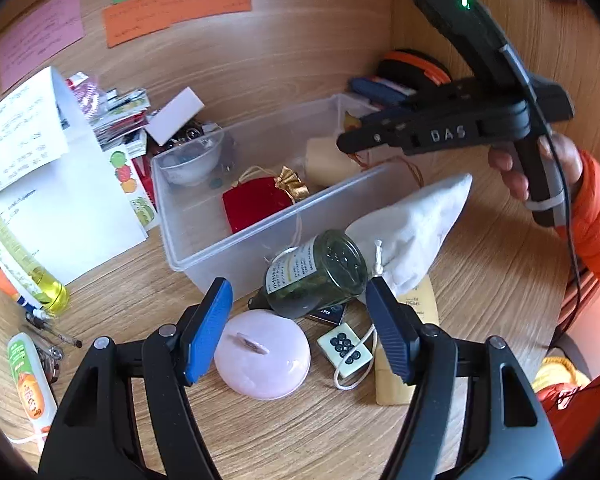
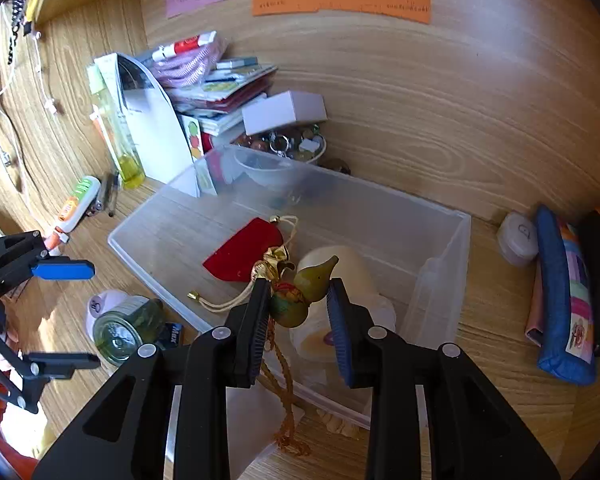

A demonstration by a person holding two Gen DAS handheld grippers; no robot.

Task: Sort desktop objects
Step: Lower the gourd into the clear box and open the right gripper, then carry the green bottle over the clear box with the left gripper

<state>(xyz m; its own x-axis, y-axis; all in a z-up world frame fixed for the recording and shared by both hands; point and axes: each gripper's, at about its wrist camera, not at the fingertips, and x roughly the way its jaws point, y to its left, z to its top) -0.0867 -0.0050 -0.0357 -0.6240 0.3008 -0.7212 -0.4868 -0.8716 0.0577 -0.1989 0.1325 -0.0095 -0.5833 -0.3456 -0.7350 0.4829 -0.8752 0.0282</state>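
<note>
A clear plastic bin point(image 1: 204, 236) point(image 2: 440, 240) holds a red velvet pouch point(image 1: 256, 202) point(image 2: 244, 254) and a cream jar point(image 2: 348, 276). My right gripper point(image 2: 300, 300) is over the bin with its fingers apart; a green gourd charm point(image 2: 300, 292) on a gold cord hangs between them, touching the left finger. My left gripper point(image 1: 300, 308) is open and empty above a green glass jar point(image 1: 316, 276) point(image 2: 120, 332) lying on its side, a pink round case point(image 1: 264, 354) and a mahjong tile point(image 1: 345, 347). The right gripper also shows in the left wrist view point(image 1: 352, 140).
A white cloth bag point(image 1: 412, 232) lies right of the bin. Papers point(image 1: 60, 200), a yellow bottle point(image 2: 120, 136), a tube point(image 2: 76, 204) and pens sit left. A bowl of trinkets point(image 2: 288, 144), white box point(image 2: 284, 112), blue pencil case point(image 2: 564, 300) and small white jar point(image 2: 518, 238) stand near the back wall.
</note>
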